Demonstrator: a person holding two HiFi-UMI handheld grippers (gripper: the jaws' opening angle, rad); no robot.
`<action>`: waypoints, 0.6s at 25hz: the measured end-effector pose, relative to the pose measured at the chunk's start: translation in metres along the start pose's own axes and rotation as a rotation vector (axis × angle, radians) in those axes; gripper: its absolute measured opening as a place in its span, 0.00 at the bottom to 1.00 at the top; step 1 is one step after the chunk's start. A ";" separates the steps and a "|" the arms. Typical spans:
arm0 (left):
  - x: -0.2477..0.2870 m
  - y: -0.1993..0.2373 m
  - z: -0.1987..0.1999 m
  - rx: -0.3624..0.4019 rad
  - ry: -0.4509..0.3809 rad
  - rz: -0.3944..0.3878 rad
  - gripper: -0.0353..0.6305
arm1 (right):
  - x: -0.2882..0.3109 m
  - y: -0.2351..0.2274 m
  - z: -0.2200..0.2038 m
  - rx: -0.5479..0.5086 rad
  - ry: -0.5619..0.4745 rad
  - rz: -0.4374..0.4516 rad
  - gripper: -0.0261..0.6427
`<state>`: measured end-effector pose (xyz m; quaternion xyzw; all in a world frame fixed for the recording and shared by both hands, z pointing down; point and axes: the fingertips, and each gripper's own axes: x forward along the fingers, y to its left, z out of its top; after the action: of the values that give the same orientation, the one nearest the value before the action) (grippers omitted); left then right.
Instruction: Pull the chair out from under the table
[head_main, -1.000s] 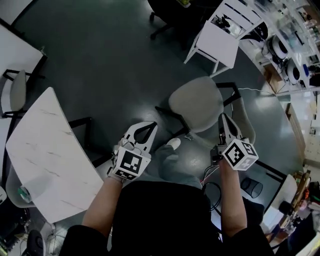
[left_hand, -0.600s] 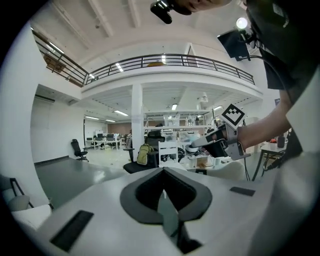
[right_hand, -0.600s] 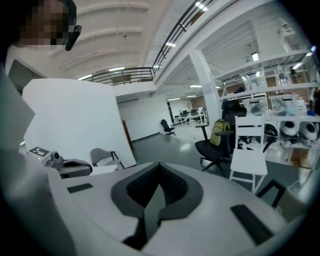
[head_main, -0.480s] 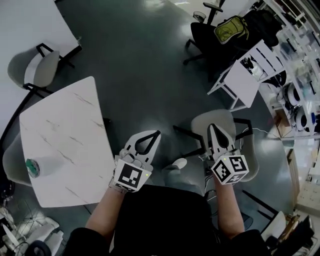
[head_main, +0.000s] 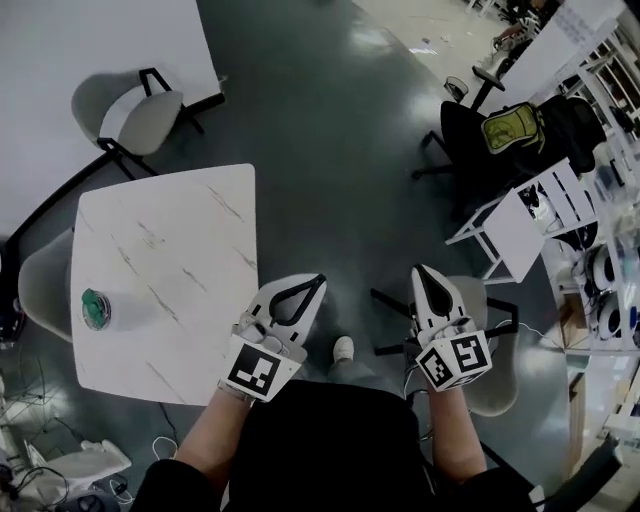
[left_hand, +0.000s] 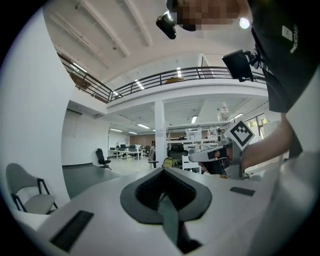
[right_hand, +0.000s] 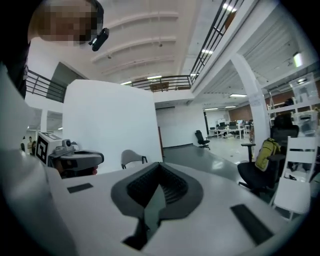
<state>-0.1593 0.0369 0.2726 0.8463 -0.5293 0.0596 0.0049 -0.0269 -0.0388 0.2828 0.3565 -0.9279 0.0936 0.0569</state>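
Observation:
A white marble-top table (head_main: 170, 270) stands at the left of the head view. A pale grey chair (head_main: 492, 350) stands clear of it at the right, partly hidden under my right arm. A second grey chair (head_main: 42, 285) sits against the table's far left side. My left gripper (head_main: 316, 282) hangs over the floor by the table's right edge, shut and empty. My right gripper (head_main: 423, 272) is over the pale chair's left side, apart from it, shut and empty. In the gripper views both grippers (left_hand: 162, 176) (right_hand: 159, 167) point level across the room, jaws together.
A green-lidded cup (head_main: 97, 308) stands on the table's left part. A third grey chair (head_main: 130, 108) sits by a white wall at the top left. A black office chair with a green backpack (head_main: 512, 128) and a white rack (head_main: 520, 232) stand at the right. Cables lie bottom left.
The view has swung left, bringing the table nearer the middle. Both grippers have risen and come away from the pale chair, which has slid to the right edge. Both jaws stay shut.

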 end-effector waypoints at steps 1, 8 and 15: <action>-0.005 0.006 0.004 0.004 -0.008 0.020 0.06 | 0.008 0.009 0.005 -0.010 -0.009 0.031 0.06; -0.035 0.036 0.022 -0.019 -0.036 0.166 0.06 | 0.040 0.075 0.042 -0.114 -0.081 0.255 0.06; -0.061 0.053 0.042 -0.050 -0.081 0.265 0.06 | 0.055 0.123 0.067 -0.152 -0.133 0.417 0.06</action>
<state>-0.2286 0.0651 0.2214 0.7704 -0.6375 0.0124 -0.0031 -0.1525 0.0005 0.2107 0.1571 -0.9875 0.0094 0.0020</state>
